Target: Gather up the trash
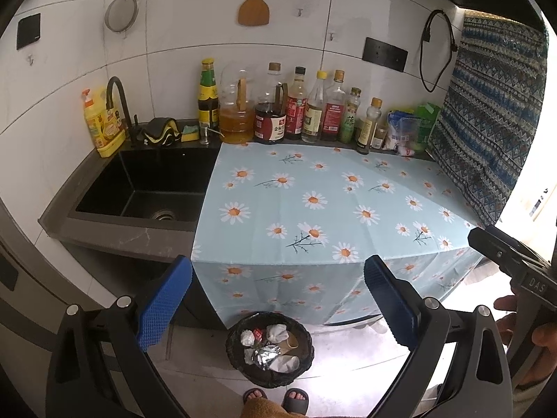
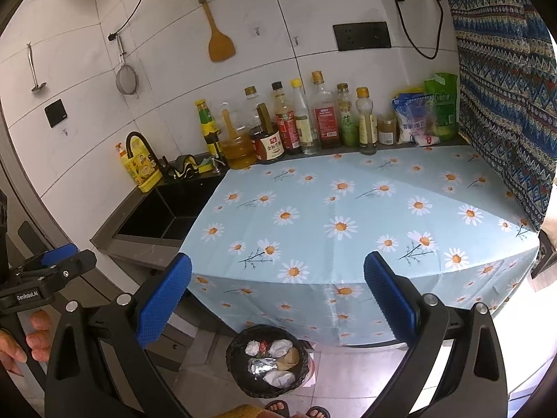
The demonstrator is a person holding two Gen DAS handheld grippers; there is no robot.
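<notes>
Nearest the cameras, both grippers hang spread wide with nothing between their blue pads: the left gripper (image 1: 277,299) and the right gripper (image 2: 277,297) each frame the scene in front of the counter. The right wrist view catches the left gripper at its left edge, with a hand (image 2: 21,339) on the handle below it; the left wrist view shows the right gripper's black body at its right edge.

On the tiled floor, just past a pair of sandalled feet (image 1: 276,399), sits a dark woven trash basket (image 1: 234,351). Inside it lies the trash (image 1: 269,348): crumpled white tissues, a wad of silver foil, a brownish paper cup and a small red scrap.

The basket stands against the hanging front of a pale blue daisy tablecloth (image 1: 313,202), which covers the counter top. To the left is a black sink (image 1: 146,188) with a curved black faucet (image 1: 116,94) and a yellow dish-soap bottle (image 1: 99,122).

Along the far edge runs a row of sauce and oil bottles (image 1: 278,111), with bagged packets (image 1: 405,130) at its right end. A wooden spatula (image 1: 253,3) and a strainer (image 1: 121,12) hang on the white tiled wall, and a patterned blue cloth (image 1: 487,111) hangs on the right.
</notes>
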